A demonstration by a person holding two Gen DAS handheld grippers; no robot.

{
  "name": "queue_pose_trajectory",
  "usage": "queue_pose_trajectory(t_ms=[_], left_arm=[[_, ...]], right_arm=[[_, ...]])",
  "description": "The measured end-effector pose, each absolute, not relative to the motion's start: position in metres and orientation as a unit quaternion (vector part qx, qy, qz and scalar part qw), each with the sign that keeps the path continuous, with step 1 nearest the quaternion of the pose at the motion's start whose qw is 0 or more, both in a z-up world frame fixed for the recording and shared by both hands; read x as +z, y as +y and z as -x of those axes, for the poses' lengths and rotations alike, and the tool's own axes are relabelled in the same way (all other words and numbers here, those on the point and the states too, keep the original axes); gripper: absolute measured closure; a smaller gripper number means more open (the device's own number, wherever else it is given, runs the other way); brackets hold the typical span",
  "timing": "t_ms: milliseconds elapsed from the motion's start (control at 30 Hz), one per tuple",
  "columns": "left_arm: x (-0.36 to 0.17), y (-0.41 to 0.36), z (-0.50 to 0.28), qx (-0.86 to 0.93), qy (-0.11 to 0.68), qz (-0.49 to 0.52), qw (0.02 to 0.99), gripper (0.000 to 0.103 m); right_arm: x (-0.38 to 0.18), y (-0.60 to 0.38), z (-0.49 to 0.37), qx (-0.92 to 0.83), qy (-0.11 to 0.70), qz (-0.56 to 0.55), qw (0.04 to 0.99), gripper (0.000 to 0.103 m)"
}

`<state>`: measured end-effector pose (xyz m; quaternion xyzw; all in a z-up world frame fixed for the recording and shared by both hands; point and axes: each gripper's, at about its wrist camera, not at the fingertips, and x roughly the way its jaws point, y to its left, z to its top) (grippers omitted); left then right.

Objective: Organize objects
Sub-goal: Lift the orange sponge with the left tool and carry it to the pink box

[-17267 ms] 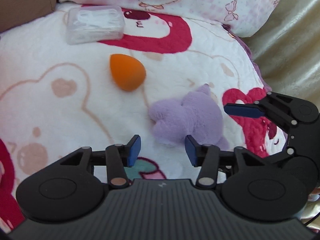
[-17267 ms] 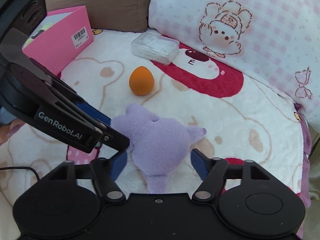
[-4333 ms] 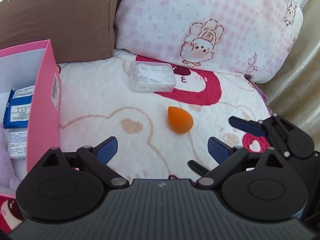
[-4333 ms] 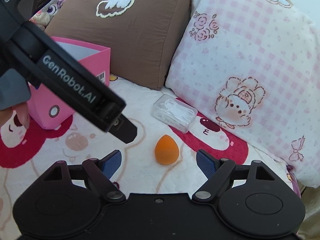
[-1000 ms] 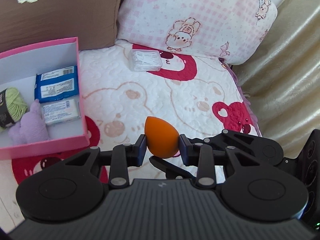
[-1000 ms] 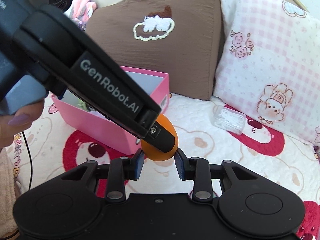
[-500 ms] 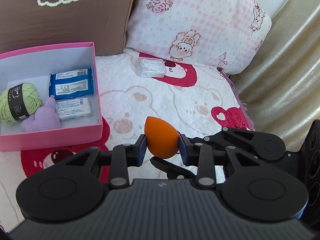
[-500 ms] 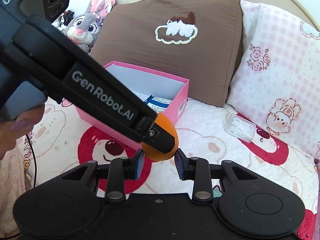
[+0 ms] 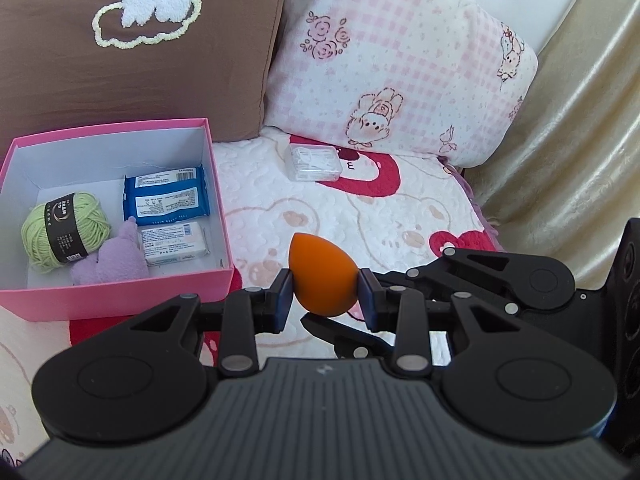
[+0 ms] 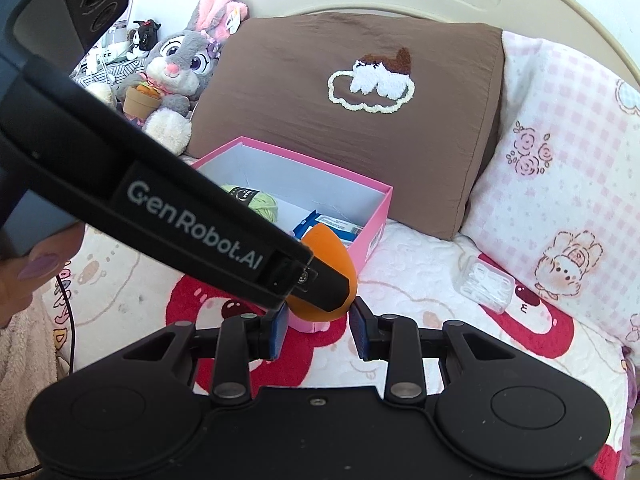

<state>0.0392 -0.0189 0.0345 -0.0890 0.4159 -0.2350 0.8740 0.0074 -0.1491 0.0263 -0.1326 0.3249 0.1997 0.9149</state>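
- The left gripper is clamped on the orange sponge egg, held above the blanket just off the pink box, near its right front corner.
- The right gripper is nearly closed and appears to pinch the same sponge from below; contact is hard to confirm.
- Advice: carry it over the box's right wall, lower into the bare back corner clear of the yarn and packets, then release both together.

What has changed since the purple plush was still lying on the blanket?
The purple plush now sits in the pink box. The orange sponge is off the blanket, gripped by the left claw and right claw. The clear case stayed put.
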Motion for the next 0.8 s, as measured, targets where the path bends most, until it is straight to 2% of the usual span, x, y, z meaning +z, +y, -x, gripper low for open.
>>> queue_pose_trajectory(t_ms=[800], left_arm=[[0.031, 0.042, -0.066, -0.193, 0.398, 0.118, 0.889, 0.069]], right_arm=[[0.023, -0.09, -0.047, 0.215, 0.322, 0.152, 0.909, 0.065]])
